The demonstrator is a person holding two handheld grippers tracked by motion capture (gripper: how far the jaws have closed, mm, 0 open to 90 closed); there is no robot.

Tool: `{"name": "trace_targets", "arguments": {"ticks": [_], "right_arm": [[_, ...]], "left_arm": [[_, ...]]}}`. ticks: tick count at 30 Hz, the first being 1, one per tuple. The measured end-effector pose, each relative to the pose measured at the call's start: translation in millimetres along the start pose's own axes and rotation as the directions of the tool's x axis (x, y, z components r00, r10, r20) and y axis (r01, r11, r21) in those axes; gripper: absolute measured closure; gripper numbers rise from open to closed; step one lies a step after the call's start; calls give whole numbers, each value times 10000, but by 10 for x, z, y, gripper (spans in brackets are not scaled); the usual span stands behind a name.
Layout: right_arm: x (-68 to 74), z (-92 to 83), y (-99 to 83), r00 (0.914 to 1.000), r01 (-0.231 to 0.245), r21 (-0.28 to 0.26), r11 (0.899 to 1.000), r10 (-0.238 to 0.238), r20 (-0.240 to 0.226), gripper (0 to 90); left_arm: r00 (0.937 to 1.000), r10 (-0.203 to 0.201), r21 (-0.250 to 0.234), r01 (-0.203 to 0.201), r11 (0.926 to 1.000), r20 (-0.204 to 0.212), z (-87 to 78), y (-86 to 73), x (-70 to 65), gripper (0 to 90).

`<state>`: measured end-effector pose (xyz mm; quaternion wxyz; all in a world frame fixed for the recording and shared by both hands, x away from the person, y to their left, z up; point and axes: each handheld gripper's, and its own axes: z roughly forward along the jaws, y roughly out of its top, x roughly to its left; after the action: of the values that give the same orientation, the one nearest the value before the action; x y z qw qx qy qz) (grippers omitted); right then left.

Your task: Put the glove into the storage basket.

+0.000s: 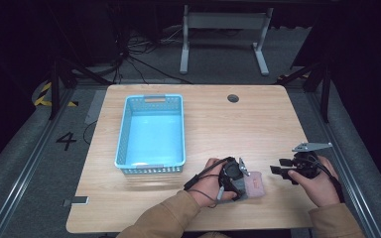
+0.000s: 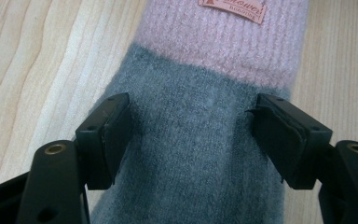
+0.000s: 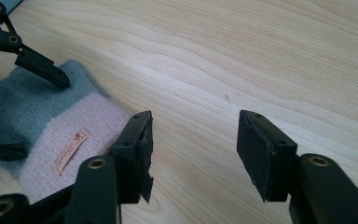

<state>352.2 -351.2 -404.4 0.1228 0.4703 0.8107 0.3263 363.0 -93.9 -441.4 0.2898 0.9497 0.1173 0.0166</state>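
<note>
Black jaws of the left gripper (image 2: 193, 135) stand wide on either side of the grey-and-pink knitted sock (image 2: 205, 140), one pad at each edge of its grey part, not pressing. That sock lies flat on the pale wooden table (image 1: 213, 124), pink cuff toward the right gripper (image 3: 193, 154), whose jaws gape over bare wood beside it. Left of the sock, well apart, sits a light-blue plastic basket (image 1: 124, 134).

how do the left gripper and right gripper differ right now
The left gripper has its open jaws straddling the grey part of the sock; the right gripper has only bare table between its jaws. In the high view the left gripper is over the sock, the right is beside it. Both are open.
</note>
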Motion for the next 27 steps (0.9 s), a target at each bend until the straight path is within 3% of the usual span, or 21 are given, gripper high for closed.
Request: {"name": "trace_targets", "arguments": {"ticks": [7,9,12,14,19,27], "right_arm": [[4,-1,3,10000,21,-34,10000,-21,50,461],[10,7,5,10000,15,-30,10000,-15,78,460],[19,15,7,10000,11,13,10000,-11,61,460],[21,15,7,10000,10,45,10000,-10,45,460],[18,13,3,10000,-6,37,10000,6,86,460],[8,24,4,9999,3,28,10000,-4,117,460]], "left_arm": [[9999,-42,92,43,9999,-95,24,-5,-38,309],[9999,-21,106,22,9999,-144,27,0,-50,333],[9997,-168,495,177,9986,-192,5,25,-99,409],[9997,61,572,-48,9984,-236,-1,33,-133,474],[9998,181,614,-180,9980,-16,-7,37,-173,619],[9967,806,481,-808,9956,63,-19,17,-209,697]]}}
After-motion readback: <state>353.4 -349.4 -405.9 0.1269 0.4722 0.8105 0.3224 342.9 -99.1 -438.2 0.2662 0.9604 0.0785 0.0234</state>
